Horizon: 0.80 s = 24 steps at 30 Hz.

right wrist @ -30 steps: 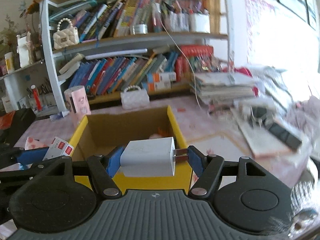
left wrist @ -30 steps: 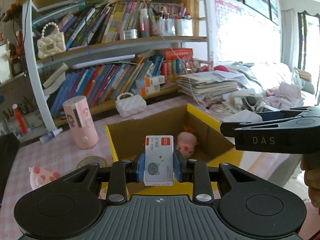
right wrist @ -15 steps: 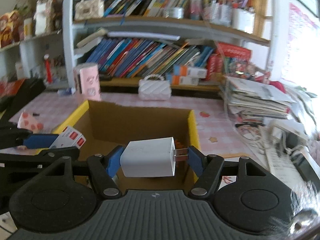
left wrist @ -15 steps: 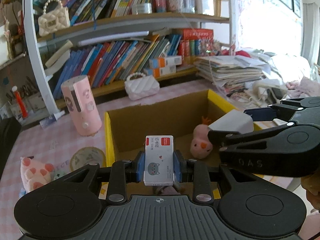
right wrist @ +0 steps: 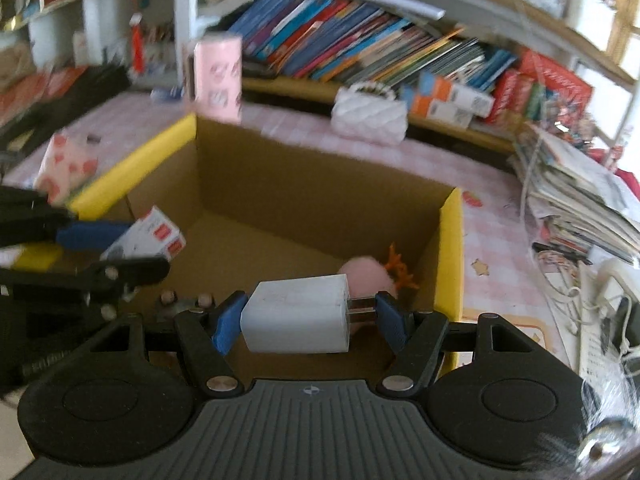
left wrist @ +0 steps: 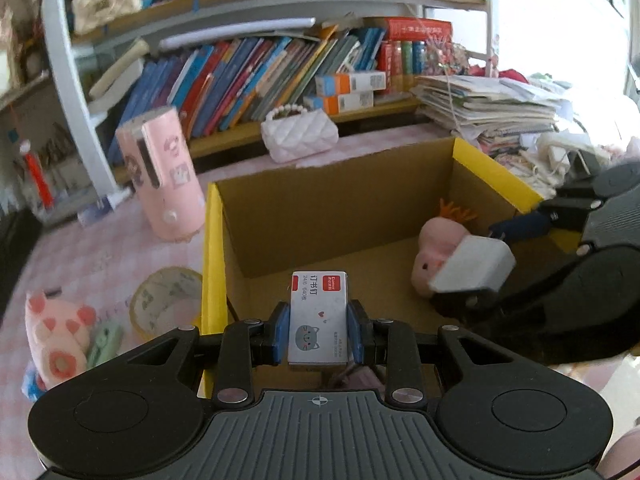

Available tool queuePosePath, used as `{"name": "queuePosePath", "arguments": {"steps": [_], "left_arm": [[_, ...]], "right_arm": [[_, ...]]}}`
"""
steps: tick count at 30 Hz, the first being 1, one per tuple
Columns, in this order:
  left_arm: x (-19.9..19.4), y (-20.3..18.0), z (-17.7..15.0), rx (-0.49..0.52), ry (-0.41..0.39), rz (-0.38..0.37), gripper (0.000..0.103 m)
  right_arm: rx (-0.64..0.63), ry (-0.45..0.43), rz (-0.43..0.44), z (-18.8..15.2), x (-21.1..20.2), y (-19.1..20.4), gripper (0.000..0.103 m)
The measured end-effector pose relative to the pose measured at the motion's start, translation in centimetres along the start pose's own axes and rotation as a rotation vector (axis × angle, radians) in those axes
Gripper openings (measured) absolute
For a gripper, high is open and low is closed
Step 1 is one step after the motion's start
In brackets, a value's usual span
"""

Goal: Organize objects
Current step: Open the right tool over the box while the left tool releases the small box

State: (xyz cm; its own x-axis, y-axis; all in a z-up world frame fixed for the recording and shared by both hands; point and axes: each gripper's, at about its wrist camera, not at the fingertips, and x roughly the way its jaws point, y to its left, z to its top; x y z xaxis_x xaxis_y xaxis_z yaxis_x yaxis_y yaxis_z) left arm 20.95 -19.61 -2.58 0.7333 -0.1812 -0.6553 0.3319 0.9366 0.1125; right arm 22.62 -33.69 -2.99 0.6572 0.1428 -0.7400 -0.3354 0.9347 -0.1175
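Observation:
My left gripper (left wrist: pixel 318 330) is shut on a small white staple box (left wrist: pixel 318 316) with a red label and a cat drawing, held over the near part of an open cardboard box (left wrist: pixel 340 208) with yellow rims. My right gripper (right wrist: pixel 306 320) is shut on a white plug charger (right wrist: pixel 296 318), held over the same box (right wrist: pixel 304 196). It shows in the left wrist view at the right (left wrist: pixel 470 268). A pink plush chick (left wrist: pixel 434 246) lies inside the box. The staple box also shows at the left in the right wrist view (right wrist: pixel 150 236).
A pink cylinder (left wrist: pixel 164 176), a white quilted purse (left wrist: pixel 300 136), a tape roll (left wrist: pixel 164 304) and a pink plush pig (left wrist: pixel 56 328) sit on the pink checked table around the box. Bookshelves stand behind. A paper stack (right wrist: pixel 576 196) and cables lie to the right.
Both grippers have moved forward and down over the open box, each still holding its object. The right gripper now hangs inside the box's right side.

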Motion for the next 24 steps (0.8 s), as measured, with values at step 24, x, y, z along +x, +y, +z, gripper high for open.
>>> {"name": "queuePosePath", "arguments": {"steps": [24], "left_arm": [[1.9,-1.2,1.0,0.099,-0.022,0.019,0.029]], "right_arm": [[-0.063,0.034,-0.073,-0.6,0.2,-0.3,0.067]]}}
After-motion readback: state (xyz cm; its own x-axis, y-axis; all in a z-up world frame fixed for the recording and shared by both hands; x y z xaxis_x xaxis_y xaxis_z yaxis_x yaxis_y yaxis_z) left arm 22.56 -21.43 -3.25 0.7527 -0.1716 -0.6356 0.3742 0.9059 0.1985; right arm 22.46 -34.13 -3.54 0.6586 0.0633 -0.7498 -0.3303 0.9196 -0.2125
